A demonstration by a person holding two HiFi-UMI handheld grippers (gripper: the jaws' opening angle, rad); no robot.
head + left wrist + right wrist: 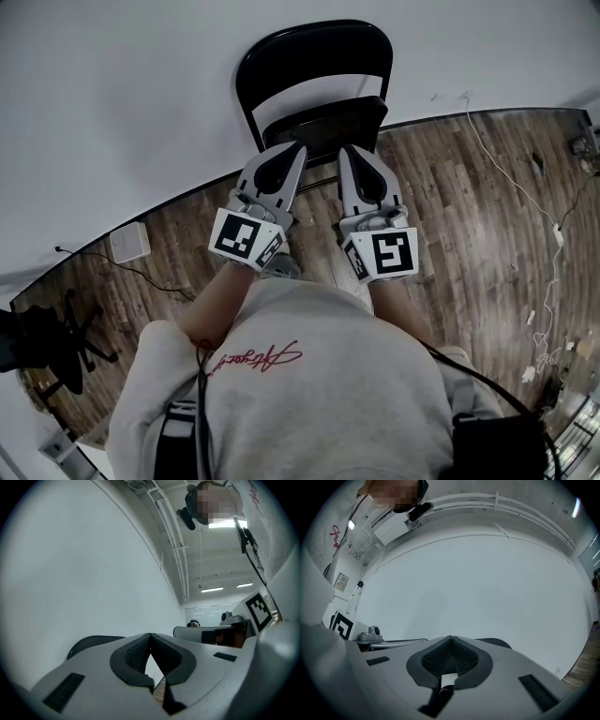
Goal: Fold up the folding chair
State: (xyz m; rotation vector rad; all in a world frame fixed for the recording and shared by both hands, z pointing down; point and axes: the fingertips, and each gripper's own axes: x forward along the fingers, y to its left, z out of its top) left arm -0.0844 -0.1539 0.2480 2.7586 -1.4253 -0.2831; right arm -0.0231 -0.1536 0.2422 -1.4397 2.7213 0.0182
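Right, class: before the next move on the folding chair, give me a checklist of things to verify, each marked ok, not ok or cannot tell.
1. Left gripper shut and empty: ok, jaws meet with nothing between them.
2. Right gripper shut and empty: ok.
3. Chair ahead of both grippers: ok, it stands at the wall.
4. Grippers touching the chair: cannot tell.
5. Chair fully folded: cannot tell.
6. Floor free of cables: not ok, a white cable trails to the chair's right.
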